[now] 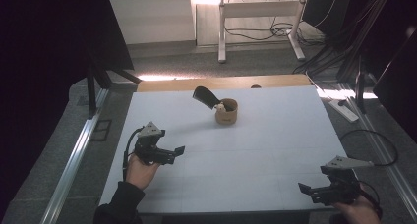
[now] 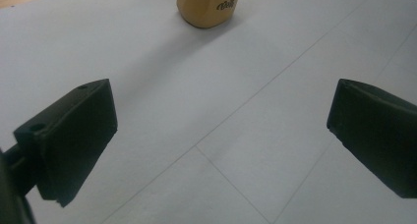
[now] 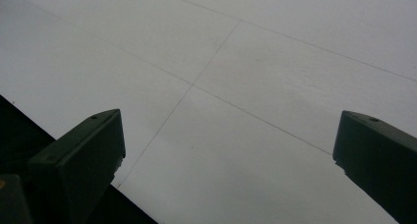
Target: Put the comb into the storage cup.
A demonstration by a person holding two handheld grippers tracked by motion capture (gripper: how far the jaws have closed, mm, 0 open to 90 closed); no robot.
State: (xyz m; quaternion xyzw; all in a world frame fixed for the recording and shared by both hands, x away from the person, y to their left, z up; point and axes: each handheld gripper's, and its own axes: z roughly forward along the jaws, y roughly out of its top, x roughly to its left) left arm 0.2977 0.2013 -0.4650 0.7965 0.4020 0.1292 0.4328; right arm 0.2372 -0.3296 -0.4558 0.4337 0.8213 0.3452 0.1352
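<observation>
Standing alone: one cup, two grippers apart.

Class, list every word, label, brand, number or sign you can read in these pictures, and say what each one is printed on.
Dark script print on the tan cup: cut off by the picture's top edge and blurred, not readable.
Same cup in the high view: faint mark, too small to read.
No other text is legible.

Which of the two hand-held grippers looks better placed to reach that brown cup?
Probably the left. The left gripper sits nearer the brown cup, jaws open and pointing toward it; its own view shows the cup ahead. The right gripper is at the table's near corner, facing bare surface.
</observation>
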